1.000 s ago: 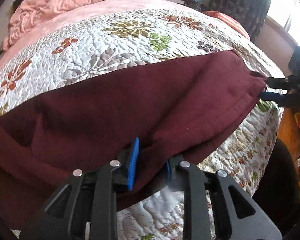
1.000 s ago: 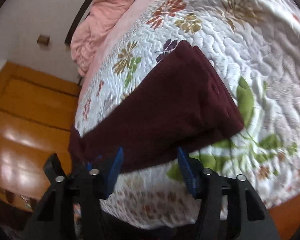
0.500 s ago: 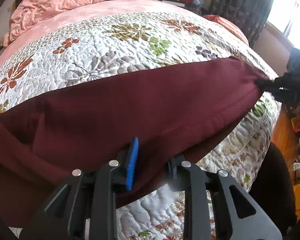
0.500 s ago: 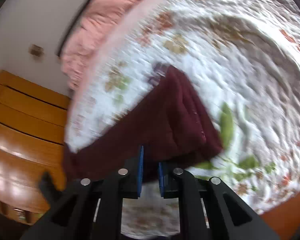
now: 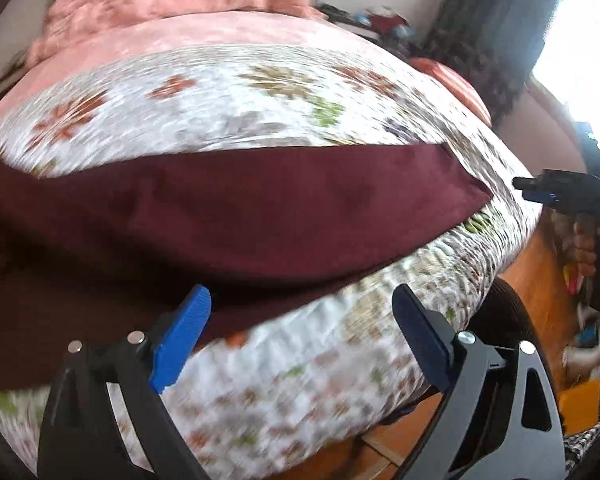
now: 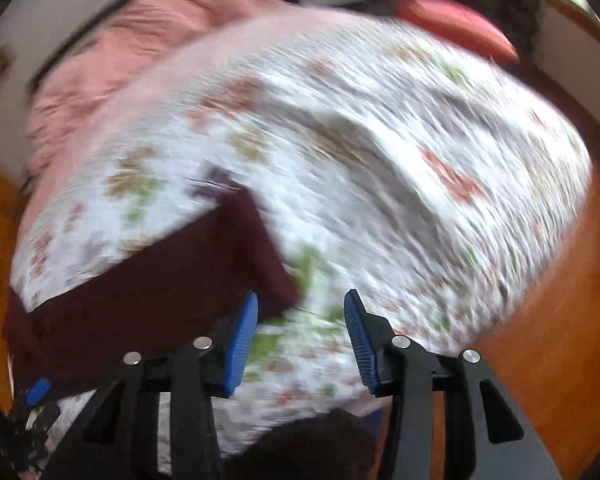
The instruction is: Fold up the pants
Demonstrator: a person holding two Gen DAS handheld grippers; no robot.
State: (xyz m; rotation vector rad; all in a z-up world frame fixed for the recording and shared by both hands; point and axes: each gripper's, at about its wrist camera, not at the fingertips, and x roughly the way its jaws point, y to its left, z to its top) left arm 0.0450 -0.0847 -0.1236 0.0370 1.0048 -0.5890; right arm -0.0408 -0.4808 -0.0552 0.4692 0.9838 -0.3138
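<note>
The dark maroon pants [image 5: 260, 216] lie flat as a long band across the floral quilt [image 5: 228, 100] of the bed. My left gripper [image 5: 300, 336] hangs above the pants' near edge, its jaws opening wide with nothing between them. Off the pants' right end, my right gripper [image 5: 534, 190] also shows in the left wrist view. In the right wrist view the right gripper [image 6: 300, 332] hovers just off the corner of the pants [image 6: 148, 280]; its jaws are opening and only quilt [image 6: 380, 160] shows between the blue pads. Both views are blurred by motion.
A rumpled pink blanket [image 5: 164, 4] lies at the head of the bed. An orange cushion [image 6: 456, 20] sits at the far side. Orange wooden floor [image 6: 540, 340] borders the bed's edge, with dark curtains [image 5: 484, 32] and a bright window [image 5: 580, 36] to the right.
Both grippers, shut on the pants' edge half a second ago, have let go, opened and lifted away. The pants now lie flat on the quilt.
</note>
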